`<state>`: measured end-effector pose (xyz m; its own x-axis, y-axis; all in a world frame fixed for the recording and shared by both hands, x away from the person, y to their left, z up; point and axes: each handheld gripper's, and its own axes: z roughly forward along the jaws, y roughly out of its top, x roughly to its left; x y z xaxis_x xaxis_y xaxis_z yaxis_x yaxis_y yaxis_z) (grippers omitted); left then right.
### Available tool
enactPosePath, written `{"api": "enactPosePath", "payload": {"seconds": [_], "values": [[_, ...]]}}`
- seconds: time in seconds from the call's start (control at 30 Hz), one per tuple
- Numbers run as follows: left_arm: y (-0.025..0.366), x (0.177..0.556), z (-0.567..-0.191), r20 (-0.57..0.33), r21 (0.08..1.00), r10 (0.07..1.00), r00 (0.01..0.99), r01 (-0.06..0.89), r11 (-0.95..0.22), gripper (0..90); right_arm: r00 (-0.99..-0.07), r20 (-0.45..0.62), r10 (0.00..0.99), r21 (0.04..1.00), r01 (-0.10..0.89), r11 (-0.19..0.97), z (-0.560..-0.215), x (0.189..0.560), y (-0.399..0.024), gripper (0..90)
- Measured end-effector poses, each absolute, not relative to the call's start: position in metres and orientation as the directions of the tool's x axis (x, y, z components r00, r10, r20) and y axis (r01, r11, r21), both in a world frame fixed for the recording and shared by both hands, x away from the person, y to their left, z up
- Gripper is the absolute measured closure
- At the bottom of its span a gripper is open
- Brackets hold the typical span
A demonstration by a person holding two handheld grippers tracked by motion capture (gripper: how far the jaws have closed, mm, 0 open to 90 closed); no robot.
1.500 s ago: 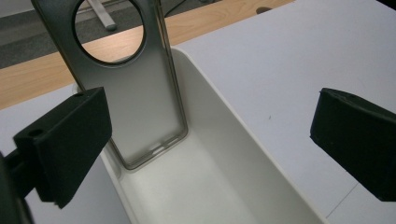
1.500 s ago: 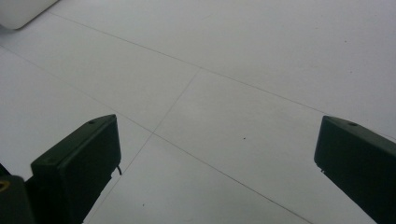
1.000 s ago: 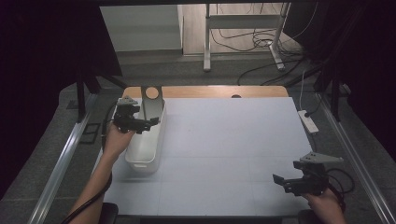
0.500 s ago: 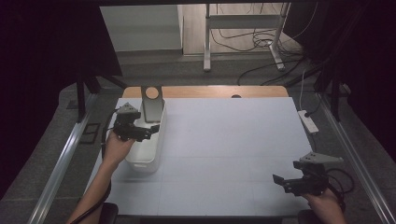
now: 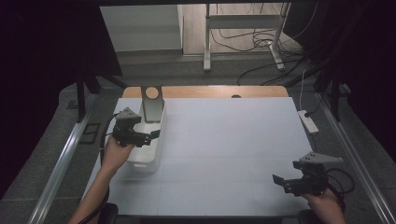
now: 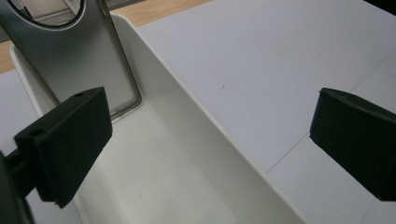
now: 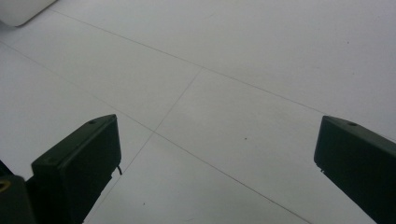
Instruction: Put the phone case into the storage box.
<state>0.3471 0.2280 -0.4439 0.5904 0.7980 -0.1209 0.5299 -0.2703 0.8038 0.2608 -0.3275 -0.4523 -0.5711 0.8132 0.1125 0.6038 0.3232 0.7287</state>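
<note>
Holding position over the long white plastic bin (image 5: 148, 140), the left gripper (image 5: 150, 136) shows its jaws spread wide with nothing between them. We place the bin at the table's left side, running away from the person, its far end against the wooden strip (image 5: 205, 91). In the left gripper view one jaw hangs over the bin's interior (image 6: 154, 168) and the other over the table outside its long wall. A flat brushed-metal stand with a round hole (image 5: 152, 103) leans upright in the bin's far end (image 6: 70, 46). We read no brand, label or writing on bin, stand or grippers.

Against the frame one second ago, the left gripper has drawn back along the bin toward the person, away from the stand.

The right gripper (image 5: 282, 180) sits low at the near right corner of the pale blue-white table top (image 5: 233, 140), jaws wide apart and empty, unchanged in place. A white power strip (image 5: 308, 120) lies beyond the table's right edge.
</note>
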Motion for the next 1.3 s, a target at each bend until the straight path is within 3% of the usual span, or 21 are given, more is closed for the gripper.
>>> {"api": "enactPosePath", "payload": {"seconds": [1.3], "values": [[0.235, 0.314, -0.444, -0.121, 0.807, 0.800, 0.588, 0.527, -0.266, 0.0, -0.572, 0.111, 0.813, 0.728, 0.604, 0.326, -0.452, 0.261, -0.327, 1.0]]}}
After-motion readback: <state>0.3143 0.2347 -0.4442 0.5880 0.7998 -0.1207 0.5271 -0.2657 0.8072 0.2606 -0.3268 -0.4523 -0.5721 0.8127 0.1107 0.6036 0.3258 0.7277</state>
